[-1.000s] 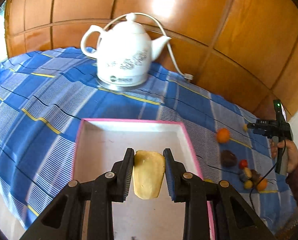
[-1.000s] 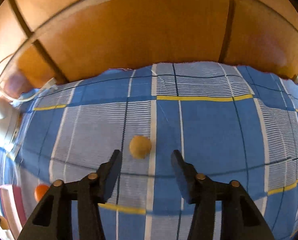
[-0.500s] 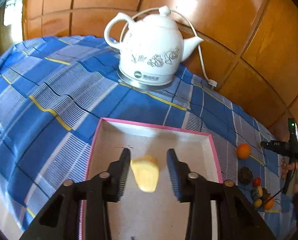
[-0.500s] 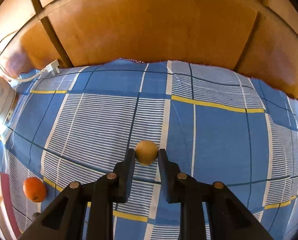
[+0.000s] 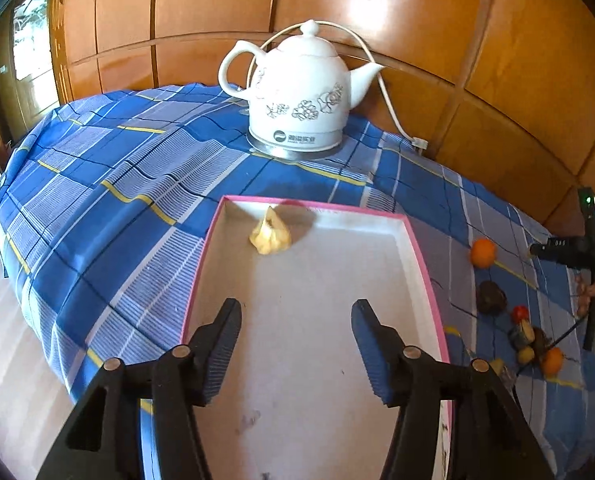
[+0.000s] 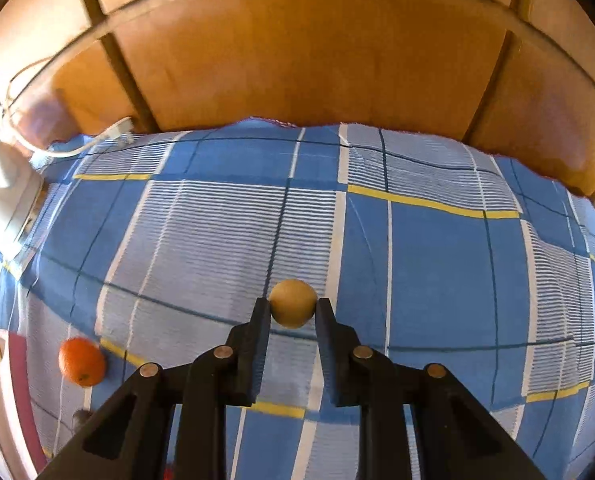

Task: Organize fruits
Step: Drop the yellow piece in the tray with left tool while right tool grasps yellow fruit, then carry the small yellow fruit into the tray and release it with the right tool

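The left gripper (image 5: pixel 296 350) hangs with its fingers spread wide and nothing between them, over the near half of the pink-rimmed tray (image 5: pixel 417 248). Ahead of the fingertips, near the tray's far wall, lies the pale yellow fruit piece (image 5: pixel 270 233), its narrow tip pointing away toward the white kettle (image 5: pixel 301 96) beyond the tray on the blue checked cloth (image 5: pixel 109 184). Right of the fingers, outside the tray, sit an orange (image 5: pixel 483 253), a dark fruit (image 5: pixel 491 297) and a cluster of small fruits (image 5: pixel 531 340). The right gripper (image 6: pixel 292 312) pinches a round yellow fruit (image 6: pixel 293 302) at its very fingertips; being round, it shows no long axis. Another orange (image 6: pixel 82 361) lies well left of these fingers.
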Motion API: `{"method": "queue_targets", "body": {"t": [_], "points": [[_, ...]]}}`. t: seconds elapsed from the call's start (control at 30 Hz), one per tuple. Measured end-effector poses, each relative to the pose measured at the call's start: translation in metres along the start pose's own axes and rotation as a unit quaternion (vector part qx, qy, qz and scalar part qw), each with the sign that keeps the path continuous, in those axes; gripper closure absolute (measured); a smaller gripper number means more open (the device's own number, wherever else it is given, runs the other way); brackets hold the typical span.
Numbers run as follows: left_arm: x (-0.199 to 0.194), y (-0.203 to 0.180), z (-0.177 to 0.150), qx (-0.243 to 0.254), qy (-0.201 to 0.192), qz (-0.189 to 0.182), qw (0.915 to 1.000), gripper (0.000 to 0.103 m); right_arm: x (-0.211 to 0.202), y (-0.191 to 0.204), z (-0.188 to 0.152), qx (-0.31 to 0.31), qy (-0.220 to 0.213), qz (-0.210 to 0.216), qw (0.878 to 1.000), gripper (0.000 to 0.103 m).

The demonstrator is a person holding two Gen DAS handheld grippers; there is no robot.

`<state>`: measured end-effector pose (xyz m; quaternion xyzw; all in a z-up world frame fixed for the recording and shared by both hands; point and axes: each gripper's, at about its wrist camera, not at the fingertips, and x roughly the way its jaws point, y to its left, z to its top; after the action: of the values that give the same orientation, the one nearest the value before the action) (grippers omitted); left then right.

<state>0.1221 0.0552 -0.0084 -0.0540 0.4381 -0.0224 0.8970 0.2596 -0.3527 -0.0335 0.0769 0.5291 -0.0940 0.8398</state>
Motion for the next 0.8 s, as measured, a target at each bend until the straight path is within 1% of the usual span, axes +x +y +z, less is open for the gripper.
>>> {"method": "queue_targets", "body": {"t": [0.1,0.23,0.43,0.6,0.8], "points": [[-0.009,-0.007,-0.009,0.009,-0.007,0.001,0.9999,0.044,-0.015,0.000,-0.011,0.001,-0.007,0.018,1.000,0.080],[-0.020,-0.014,-0.018,0.017,-0.015,-0.001,0.9997,0.044,-0.036,0.009,-0.031,-0.013,-0.015,0.036,0.999,0.080],[-0.035,-0.023,-0.030,0.033,-0.027,-0.006,0.9991,0.040,-0.066,0.037,-0.062,-0.046,-0.031,0.076,0.996,0.080],[-0.045,-0.023,-0.037,0.034,-0.032,-0.009,0.9989,0.037,-0.092,0.071,-0.092,-0.082,-0.037,0.125,0.988,0.080],[-0.053,-0.018,-0.046,0.035,-0.037,-0.007,0.9987,0.034,-0.114,0.113,-0.123,-0.114,-0.031,0.188,0.975,0.080]]}}
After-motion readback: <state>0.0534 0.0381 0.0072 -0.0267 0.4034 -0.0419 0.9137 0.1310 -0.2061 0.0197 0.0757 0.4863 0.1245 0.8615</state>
